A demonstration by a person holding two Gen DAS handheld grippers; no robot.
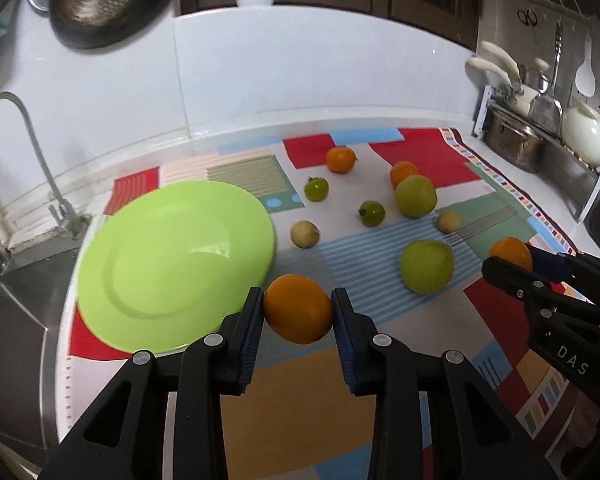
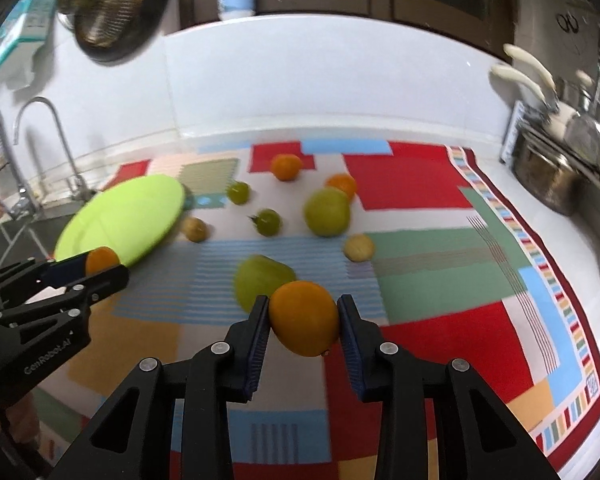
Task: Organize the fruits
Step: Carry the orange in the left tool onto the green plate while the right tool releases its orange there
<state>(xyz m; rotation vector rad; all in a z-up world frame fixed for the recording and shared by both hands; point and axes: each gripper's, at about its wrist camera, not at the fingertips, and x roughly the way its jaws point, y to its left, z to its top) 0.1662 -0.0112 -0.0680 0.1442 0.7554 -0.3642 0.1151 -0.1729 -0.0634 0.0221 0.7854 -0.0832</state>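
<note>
Patchwork-coloured cloth [image 1: 300, 420] covers the tabletop. Round lime-green plastic plate [image 1: 176, 268] sits at its left, empty. My left claw [image 1: 298, 312] clenches a round orange fruit [image 1: 298, 308]; my right claw [image 2: 304, 324] grips a second orange fruit [image 2: 304, 322]. Both are clear of the cloth.

A white tabletop [image 1: 512, 176] carries a patchwork cloth [image 1: 300, 412] of red, blue, green, tan and striped blocks, spread flat beside the sink. On the cloth's left part lies a lime-green plate [image 1: 172, 264], bare. To its right, loose on the cloth, sit two oranges [image 1: 341, 159] toward the back wall, one of them touching a large green fruit [image 1: 415, 195]; two small dark-green fruits [image 1: 316, 188] with stems; two small tan fruits [image 1: 305, 234], well apart; and a second large green fruit [image 1: 427, 266] nearer the front. At the tabletop's right end stands a metal pot [image 1: 514, 142].
</note>
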